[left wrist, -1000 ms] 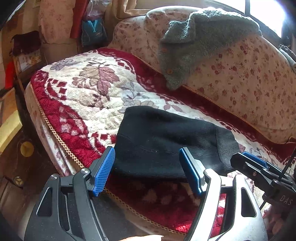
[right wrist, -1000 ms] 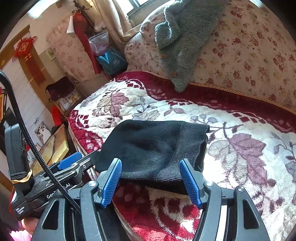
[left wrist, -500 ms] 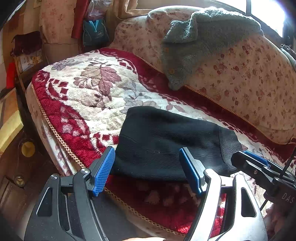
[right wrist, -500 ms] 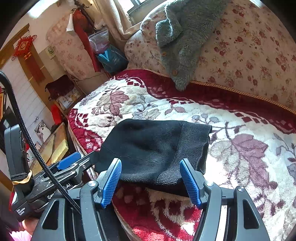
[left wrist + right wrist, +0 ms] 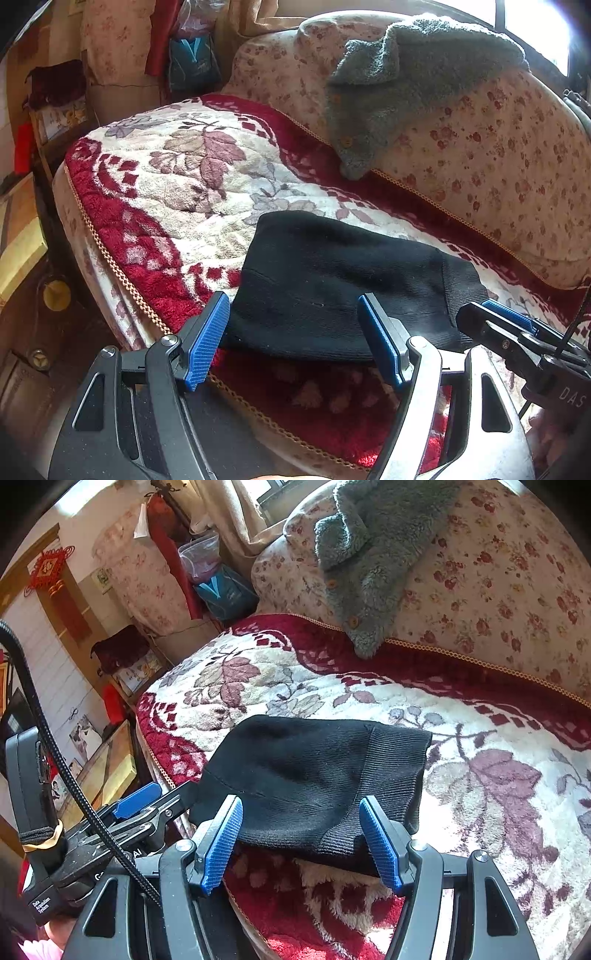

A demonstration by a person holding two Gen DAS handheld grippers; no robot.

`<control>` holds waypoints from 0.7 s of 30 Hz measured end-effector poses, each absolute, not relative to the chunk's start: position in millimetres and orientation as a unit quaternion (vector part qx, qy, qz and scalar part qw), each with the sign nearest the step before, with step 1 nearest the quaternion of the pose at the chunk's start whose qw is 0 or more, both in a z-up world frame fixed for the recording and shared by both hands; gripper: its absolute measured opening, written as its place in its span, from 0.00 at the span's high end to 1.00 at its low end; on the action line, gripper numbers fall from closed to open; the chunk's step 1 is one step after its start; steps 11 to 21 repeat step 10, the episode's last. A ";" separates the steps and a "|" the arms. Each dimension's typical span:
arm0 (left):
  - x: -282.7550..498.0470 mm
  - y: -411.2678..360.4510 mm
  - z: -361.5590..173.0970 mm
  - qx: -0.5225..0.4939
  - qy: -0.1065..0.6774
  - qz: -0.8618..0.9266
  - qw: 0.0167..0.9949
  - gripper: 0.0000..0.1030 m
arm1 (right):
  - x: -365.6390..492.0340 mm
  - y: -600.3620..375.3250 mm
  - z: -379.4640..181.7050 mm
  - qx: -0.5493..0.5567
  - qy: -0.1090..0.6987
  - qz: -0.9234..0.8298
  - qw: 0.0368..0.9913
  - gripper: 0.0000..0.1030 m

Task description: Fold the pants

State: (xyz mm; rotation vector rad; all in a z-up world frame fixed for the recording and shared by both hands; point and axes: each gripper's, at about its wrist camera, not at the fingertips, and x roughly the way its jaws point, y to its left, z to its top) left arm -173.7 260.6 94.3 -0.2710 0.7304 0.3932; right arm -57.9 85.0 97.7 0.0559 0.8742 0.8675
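At the left, the left gripper [image 5: 293, 341] is held with its jaws wide apart and nothing between them, just short of the near edge of the black pants [image 5: 343, 291]; the pants are seen lying as a compact folded bundle near the front edge of the floral sofa blanket [image 5: 173, 206]; at the right, the right gripper [image 5: 301, 840] is likewise spread wide and empty; the folding is judged all but finished, with at most a final tidying left.

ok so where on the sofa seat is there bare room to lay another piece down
Bare blanket lies right of the black pants, and between them and the grey cardigan. The front edge is crowded: left gripper and right gripper flank the pants.
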 end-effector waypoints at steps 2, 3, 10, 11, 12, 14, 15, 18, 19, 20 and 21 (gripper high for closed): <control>-173.8 261.1 93.9 -0.134 0.353 0.191 0.906 0.30 | -57.8 86.2 96.9 0.026 0.411 0.407 0.815 0.38; -174.1 260.3 93.7 -0.134 0.352 0.193 0.906 0.30 | -57.8 86.7 96.5 0.026 0.411 0.408 0.815 0.38; -173.5 250.2 97.4 -0.117 0.341 0.191 0.913 0.30 | -56.3 83.4 93.4 0.031 0.415 0.409 0.812 0.38; -173.5 250.2 97.4 -0.117 0.341 0.191 0.913 0.30 | -56.3 83.4 93.4 0.031 0.415 0.409 0.812 0.38; -173.5 250.2 97.4 -0.117 0.341 0.191 0.913 0.30 | -56.3 83.4 93.4 0.031 0.415 0.409 0.812 0.38; -173.5 250.2 97.4 -0.117 0.341 0.191 0.913 0.30 | -56.3 83.4 93.4 0.031 0.415 0.409 0.812 0.38; -173.5 250.2 97.4 -0.117 0.341 0.191 0.913 0.30 | -56.3 83.4 93.4 0.031 0.415 0.409 0.812 0.38; -173.5 250.2 97.4 -0.117 0.341 0.191 0.913 0.30 | -56.3 83.4 93.4 0.031 0.415 0.409 0.812 0.38; -173.5 250.2 97.4 -0.117 0.341 0.191 0.913 0.30 | -56.3 83.4 93.4 0.031 0.415 0.409 0.812 0.38; -173.5 250.2 97.4 -0.117 0.341 0.191 0.913 0.30 | -56.3 83.4 93.4 0.031 0.415 0.409 0.812 0.38; -173.5 250.2 97.4 -0.117 0.341 0.191 0.913 0.30 | -56.3 83.4 93.4 0.031 0.415 0.409 0.812 0.38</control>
